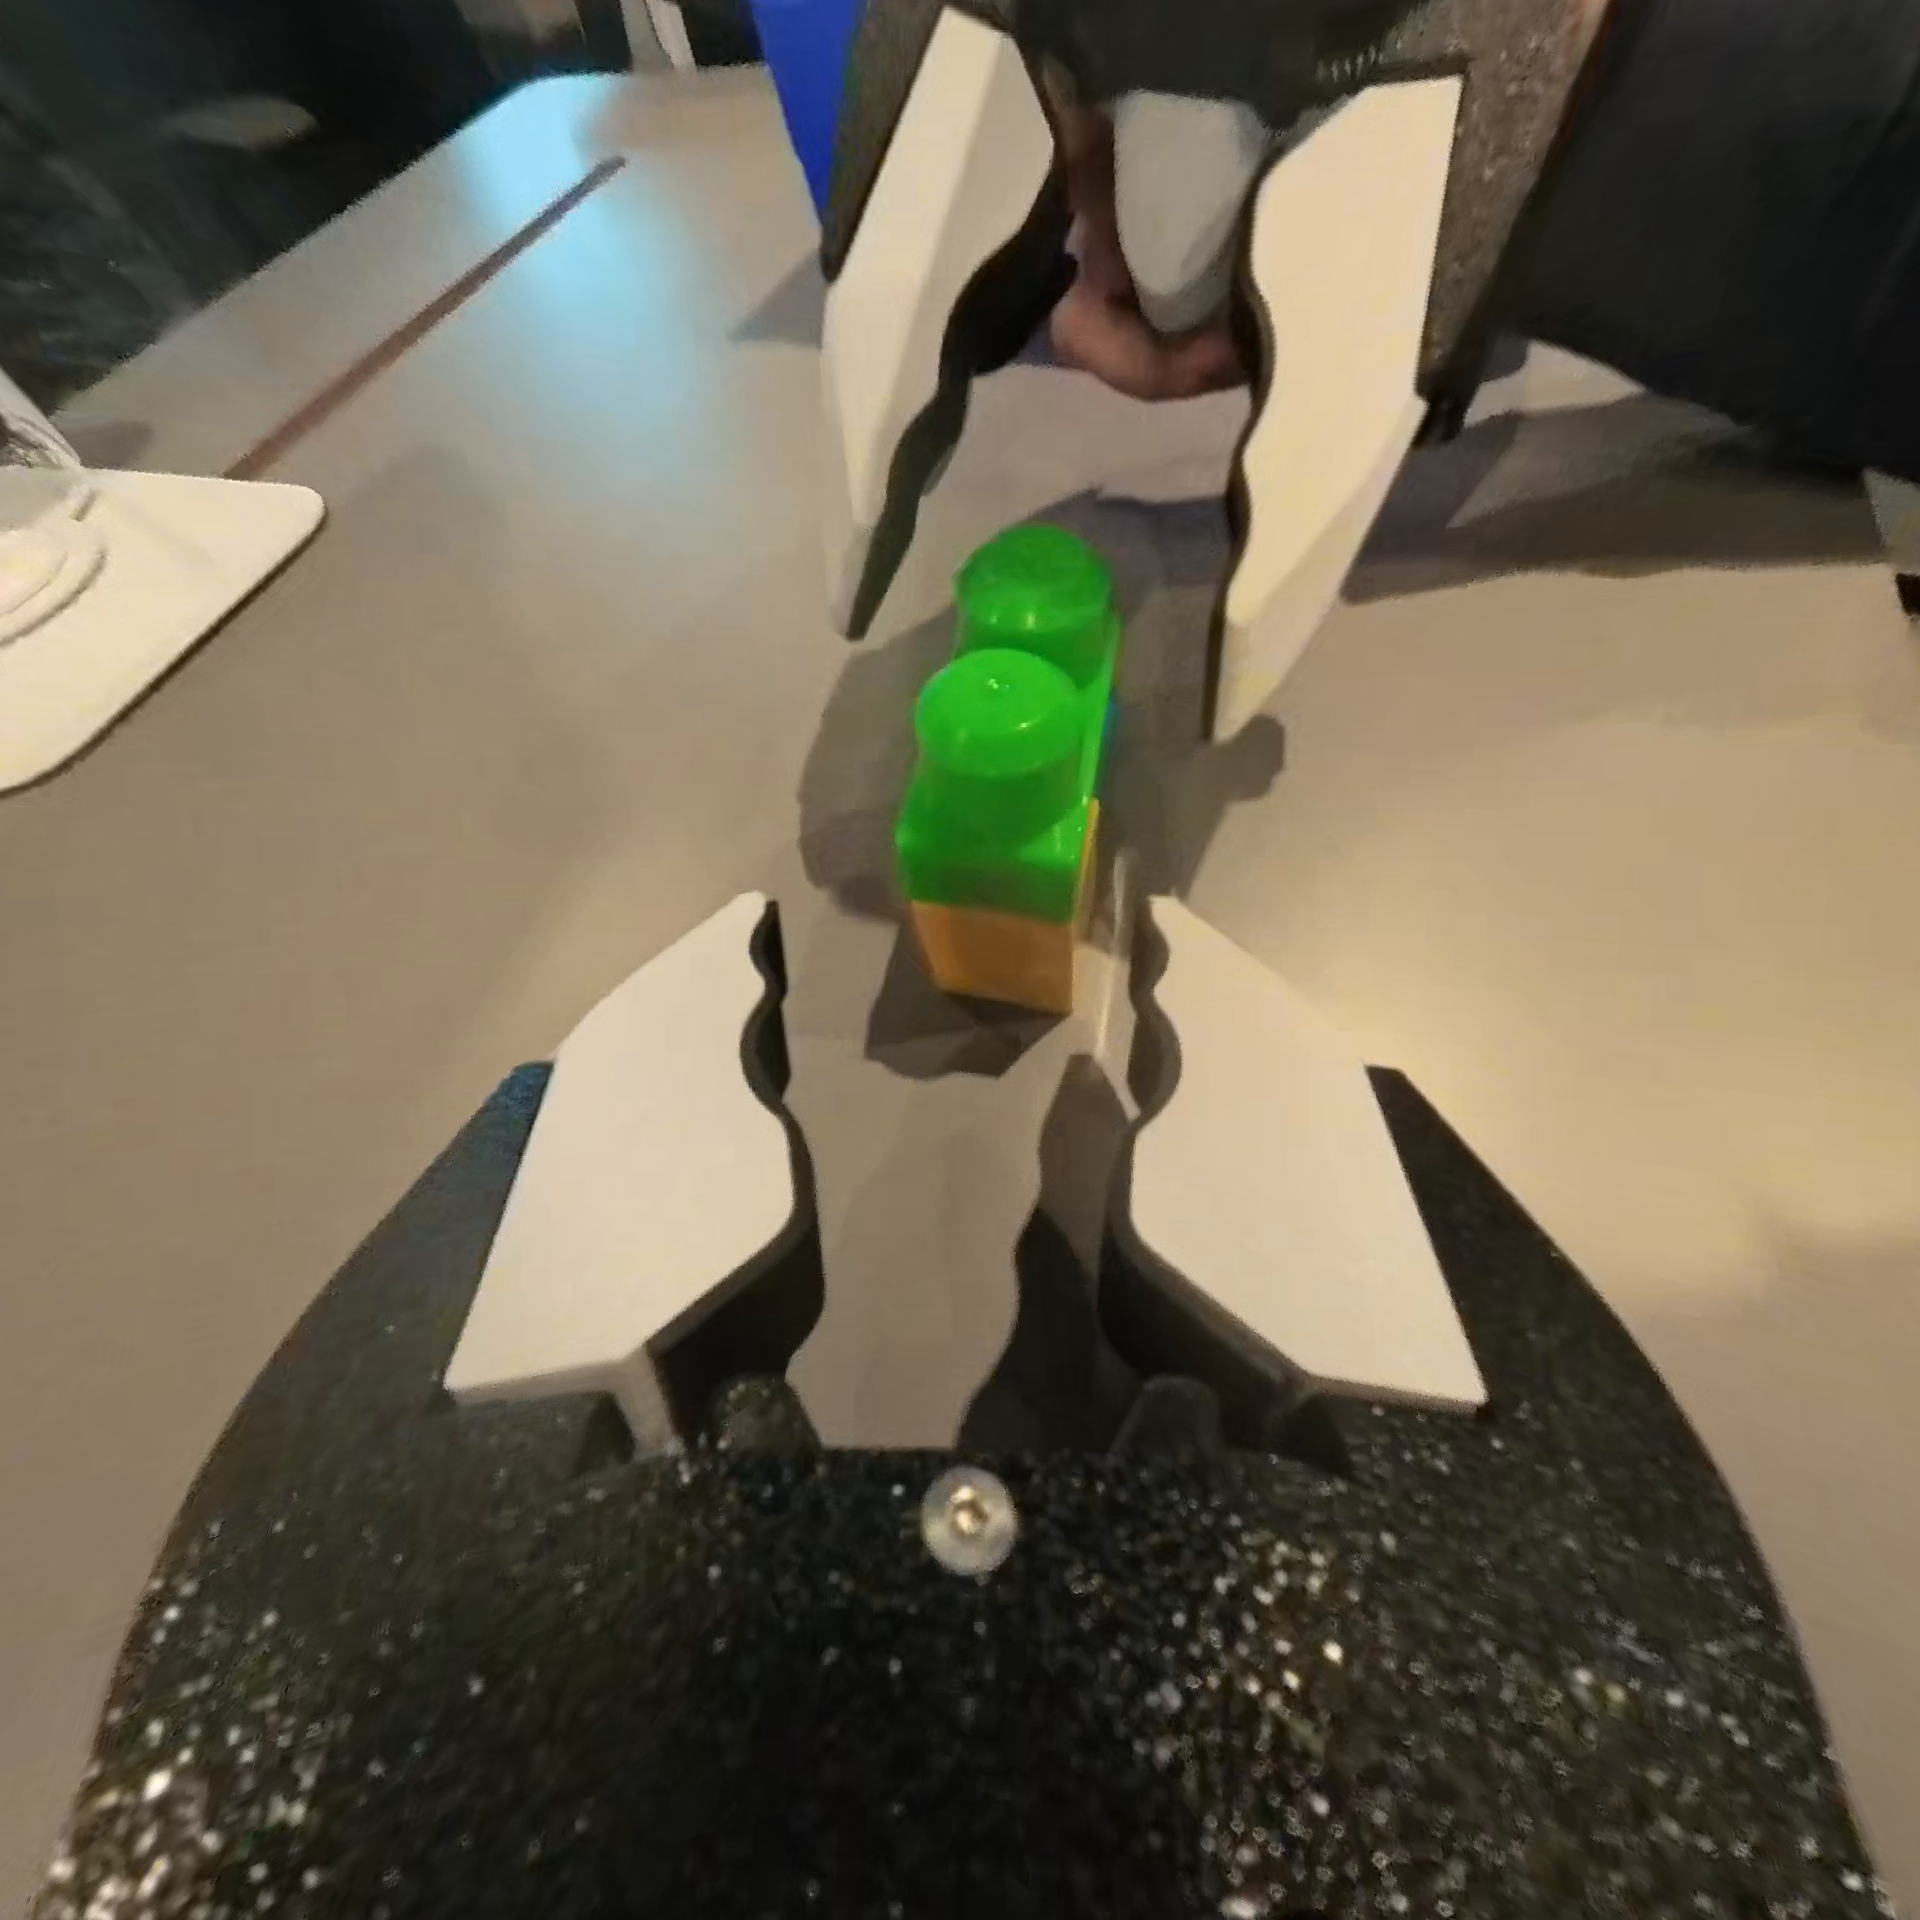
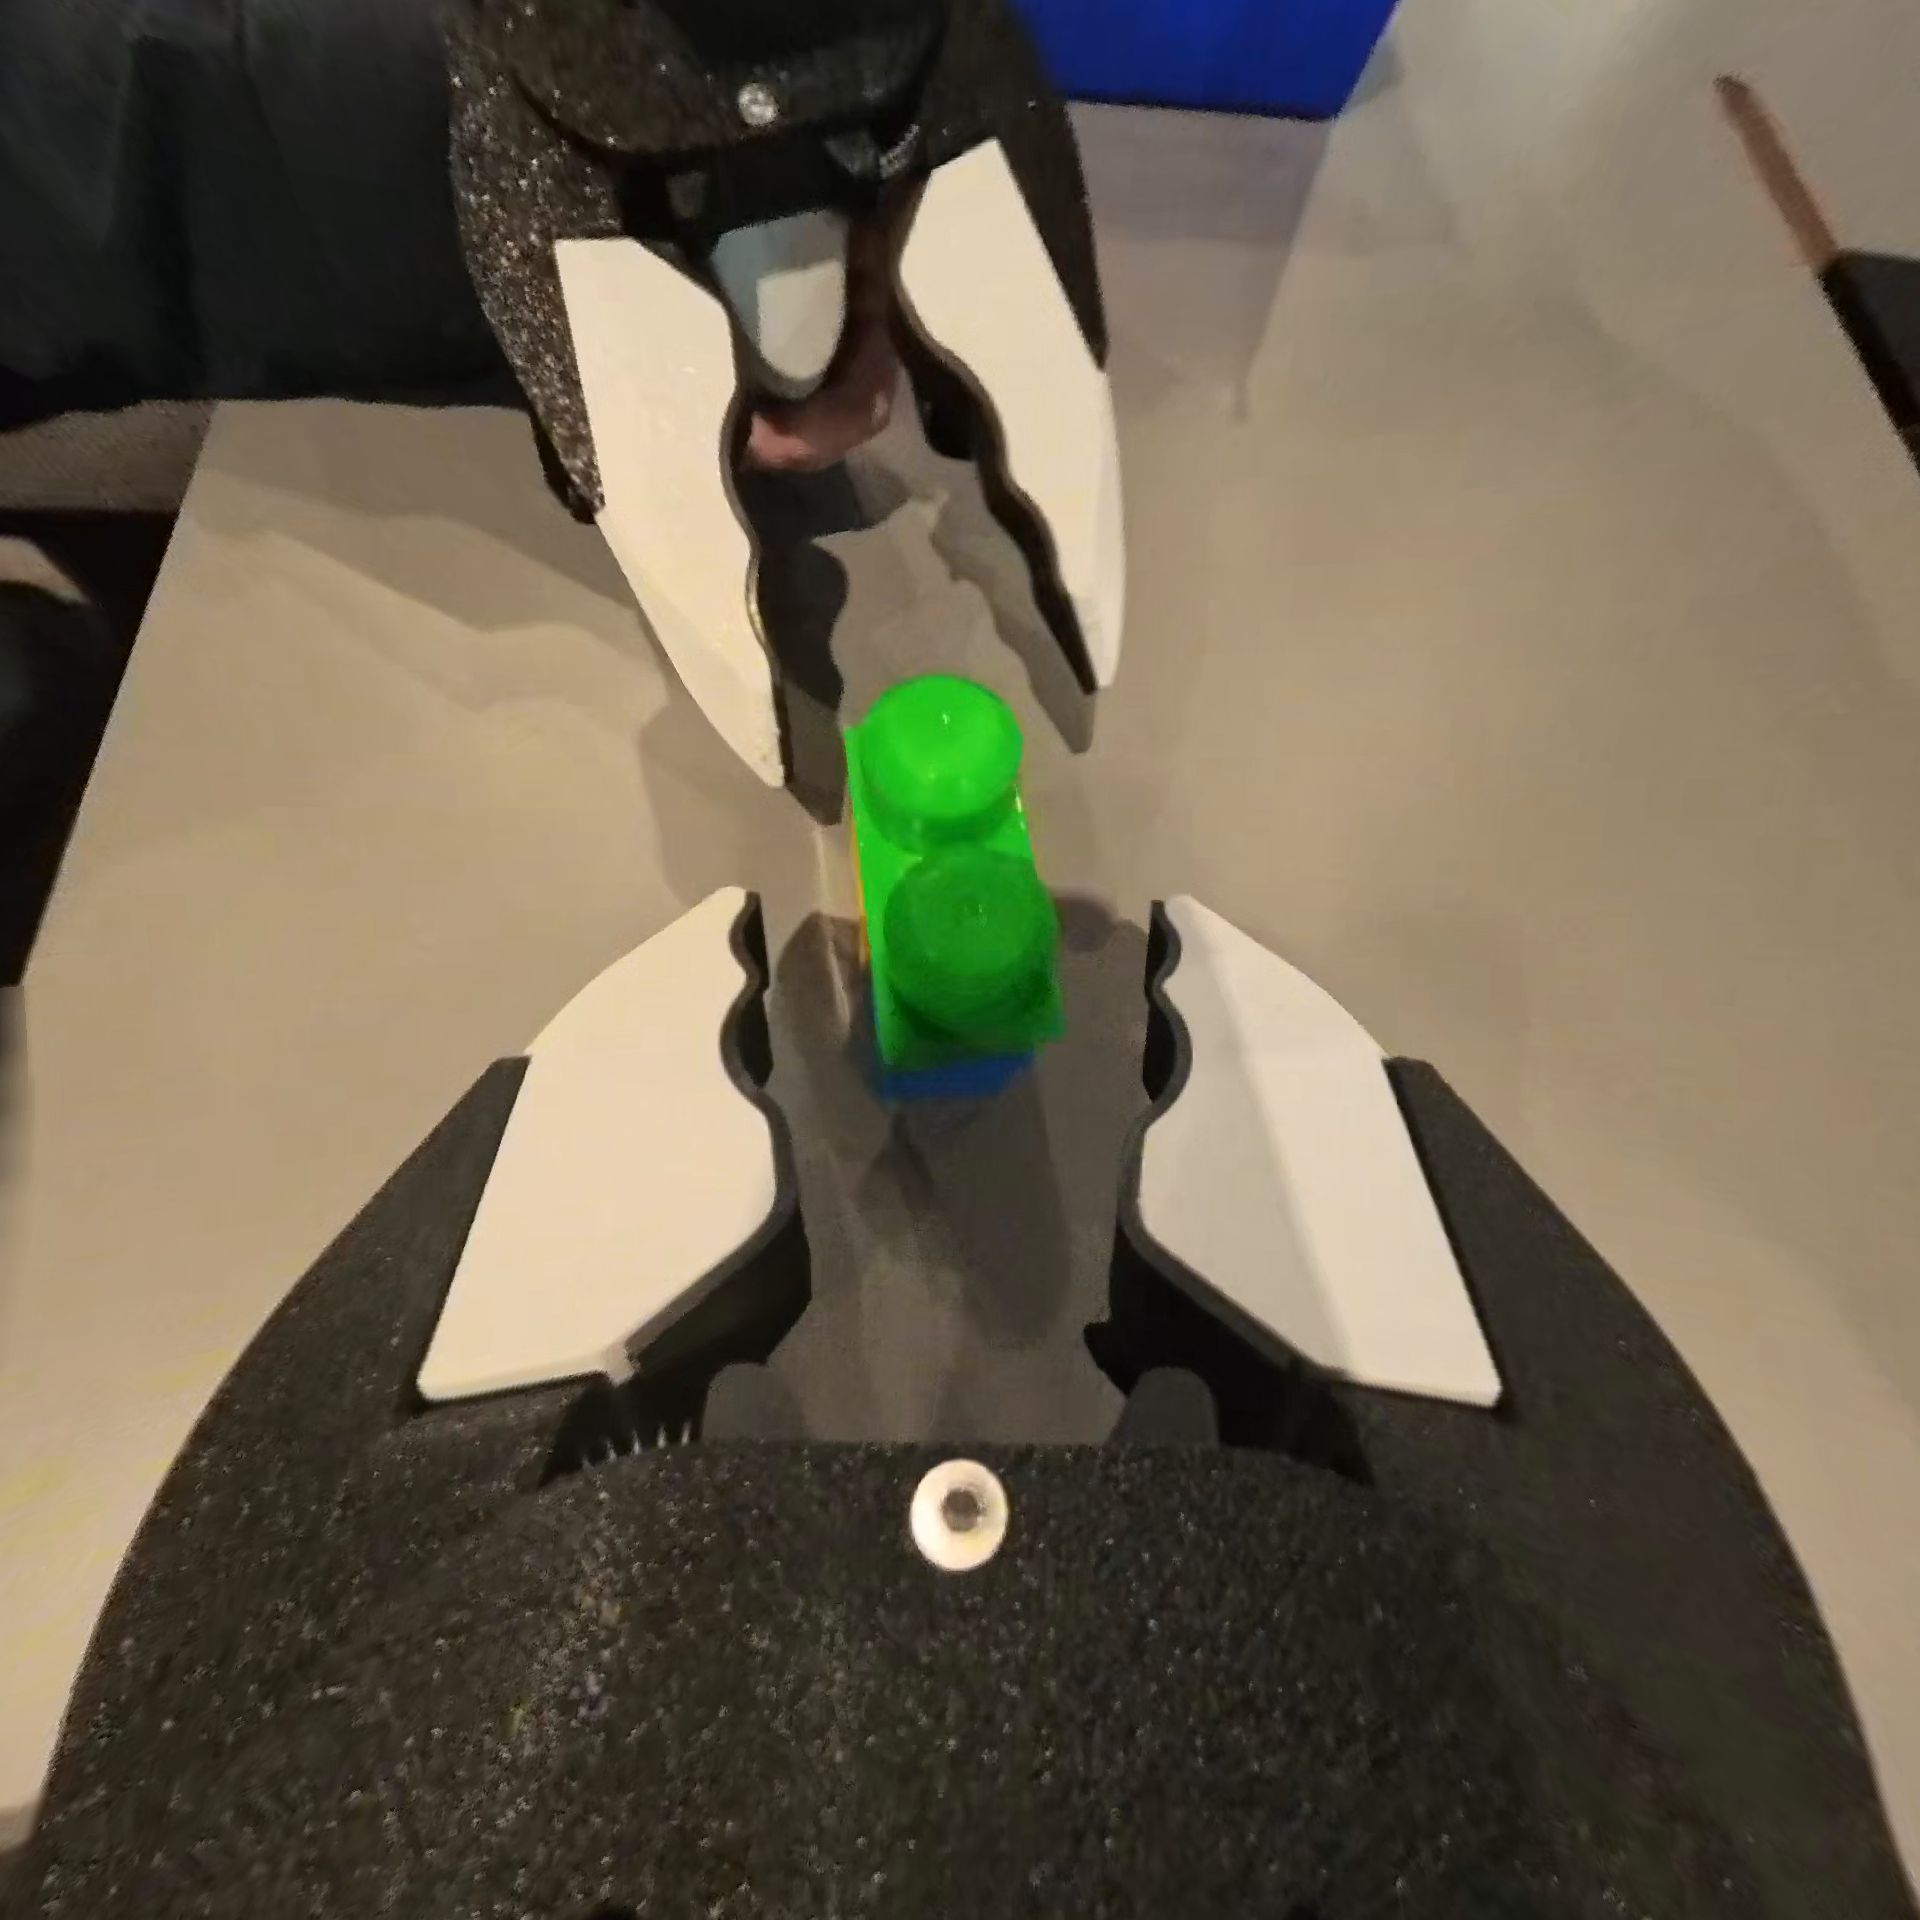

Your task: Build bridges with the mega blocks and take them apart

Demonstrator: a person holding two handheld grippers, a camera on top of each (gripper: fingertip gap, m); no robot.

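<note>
I work over a smooth grey table (image 1: pixel 416 727). At ten o'clock a white stand base (image 1: pixel 135 613) rests on it. At twelve o'clock stands something blue (image 2: pixel 1195 52).

The light is warm and soft, and it falls from above you. Your table (image 1: pixel 416 831) looks beige, with a pale blue shine far off at 11 o'clock in the left wrist view. Dark shadows with several edges lie around the green block (image 1: pixel 1003 790), mostly toward 6 and 9 o'clock. Small white glints sit on its round tops. Both pictures are a bit blurry. Straight lines bend near the edges, and the corners look smeared.
</note>
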